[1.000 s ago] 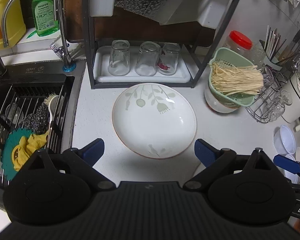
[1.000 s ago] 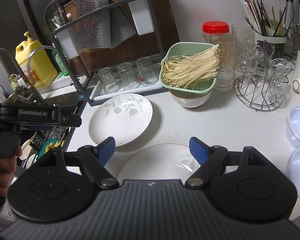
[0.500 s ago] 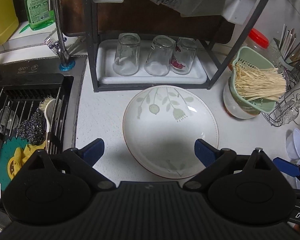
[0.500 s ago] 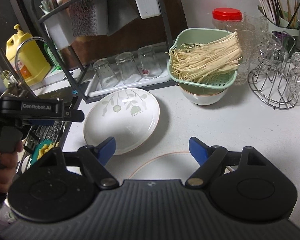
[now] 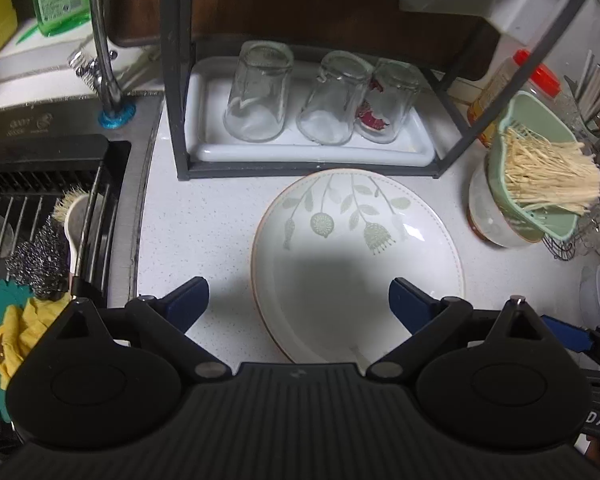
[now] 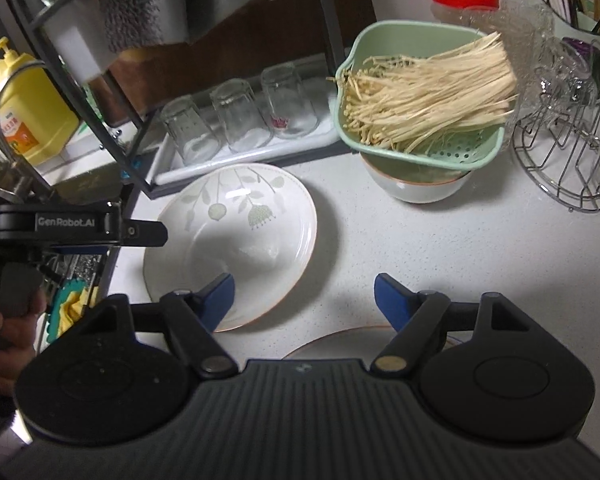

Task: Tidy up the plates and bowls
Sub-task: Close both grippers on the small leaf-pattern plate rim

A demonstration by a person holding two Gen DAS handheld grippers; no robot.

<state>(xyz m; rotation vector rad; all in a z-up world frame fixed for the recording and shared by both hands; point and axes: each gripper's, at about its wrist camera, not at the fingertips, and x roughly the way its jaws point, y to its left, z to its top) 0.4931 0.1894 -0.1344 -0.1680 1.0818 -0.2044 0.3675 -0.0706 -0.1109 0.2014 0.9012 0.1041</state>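
Both hand-held grippers gape empty over the leaf-patterned plate (image 5: 356, 256), hemmed by glass rack (image 5: 172, 112) and colander (image 6: 416, 92).

White floral plate (image 6: 236, 240) on the speckled counter (image 6: 440, 248), just in front of a white tray (image 6: 220, 160) of three upturned glasses (image 6: 236, 120) under a black rack (image 6: 332, 48); second plate (image 6: 340, 342), rim only visible, at the near edge. Right gripper (image 6: 304, 296), jaws apart and just closing with nothing gripped, left blue pad over the floral plate's near rim. Green colander (image 6: 440, 156) of enoki mushrooms (image 6: 428, 96) sits on a white bowl (image 6: 416, 188); left gripper (image 6: 80, 228) at far left, held by a hand (image 6: 8, 344)
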